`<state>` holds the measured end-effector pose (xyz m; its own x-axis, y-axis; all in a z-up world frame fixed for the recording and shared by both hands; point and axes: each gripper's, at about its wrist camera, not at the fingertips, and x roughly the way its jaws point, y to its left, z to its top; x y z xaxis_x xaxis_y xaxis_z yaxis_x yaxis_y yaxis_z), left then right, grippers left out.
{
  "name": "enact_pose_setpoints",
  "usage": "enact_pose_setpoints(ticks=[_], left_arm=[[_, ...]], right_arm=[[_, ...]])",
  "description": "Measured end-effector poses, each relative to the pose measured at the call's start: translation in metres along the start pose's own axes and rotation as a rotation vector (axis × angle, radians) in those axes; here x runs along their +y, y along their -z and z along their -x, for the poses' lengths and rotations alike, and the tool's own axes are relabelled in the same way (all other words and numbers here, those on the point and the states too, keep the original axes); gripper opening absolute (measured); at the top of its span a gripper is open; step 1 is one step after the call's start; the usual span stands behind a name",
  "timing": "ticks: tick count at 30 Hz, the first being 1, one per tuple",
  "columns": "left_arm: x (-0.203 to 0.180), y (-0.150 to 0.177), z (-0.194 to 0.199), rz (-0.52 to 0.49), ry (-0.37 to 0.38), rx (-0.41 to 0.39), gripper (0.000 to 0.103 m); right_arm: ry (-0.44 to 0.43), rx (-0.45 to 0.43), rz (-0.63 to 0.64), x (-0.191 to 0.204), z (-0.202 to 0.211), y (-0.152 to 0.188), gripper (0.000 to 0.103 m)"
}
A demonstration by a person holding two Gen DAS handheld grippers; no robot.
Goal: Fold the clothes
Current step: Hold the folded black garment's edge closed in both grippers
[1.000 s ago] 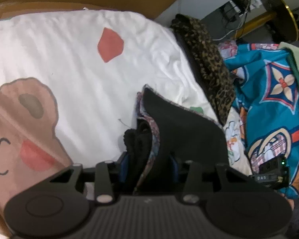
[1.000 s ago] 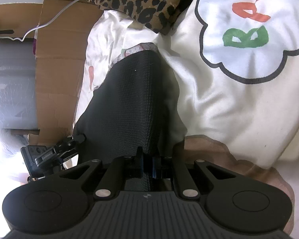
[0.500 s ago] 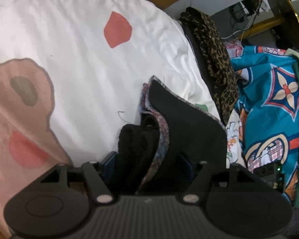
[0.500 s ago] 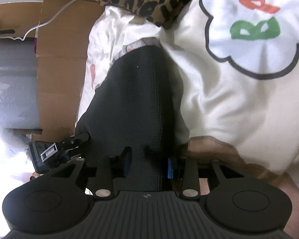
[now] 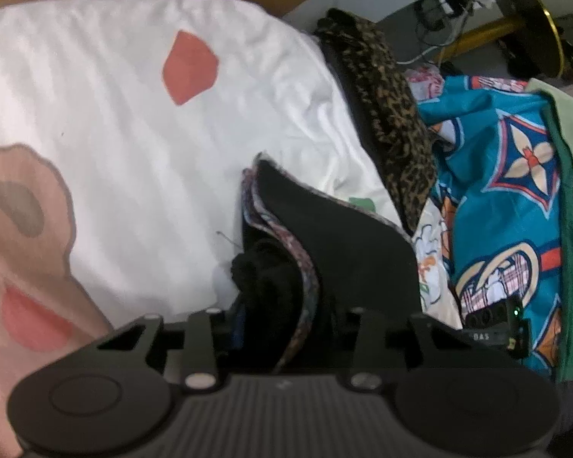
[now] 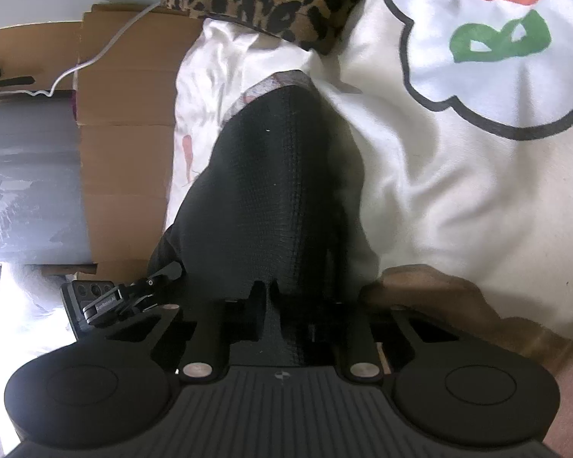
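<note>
Lying between both grippers: black garment [image 6: 279, 198]

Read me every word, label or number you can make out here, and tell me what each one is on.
"B" in green, under a cut-off orange letter, on the white bear-print fabric.
"OAS" on the small black device: blurred, uncertain.
Lettering on the other gripper's camera mount: too small to read.

Two hand-held grippers [image 5: 282, 328] [image 6: 286, 316], perhaps five garments [image 5: 340, 252].

Left tool [image 5: 282, 320] angled down, jaws just closing on fabric, right tool [image 6: 286, 316] likewise.
</note>
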<state>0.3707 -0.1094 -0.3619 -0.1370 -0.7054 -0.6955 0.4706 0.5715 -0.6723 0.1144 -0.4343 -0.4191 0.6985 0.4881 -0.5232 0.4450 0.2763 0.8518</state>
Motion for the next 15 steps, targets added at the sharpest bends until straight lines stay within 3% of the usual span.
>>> enact_pose_setpoints(ticks=[3,8,15], left_arm=[[-0.004,-0.001,-0.003,-0.017,-0.033,0.013,0.043],[0.0,-0.003,-0.015,-0.001,-0.049,0.061,0.061],[0.006,-0.008,-0.024,0.015,-0.005,0.067,0.065]], right_arm=[[-0.016,-0.001,0.009,0.004,0.002,0.0,0.019],[-0.008,0.001,0.006,0.002,0.001,0.001,0.019],[0.007,-0.003,-0.029,-0.004,-0.001,-0.002,0.02]])
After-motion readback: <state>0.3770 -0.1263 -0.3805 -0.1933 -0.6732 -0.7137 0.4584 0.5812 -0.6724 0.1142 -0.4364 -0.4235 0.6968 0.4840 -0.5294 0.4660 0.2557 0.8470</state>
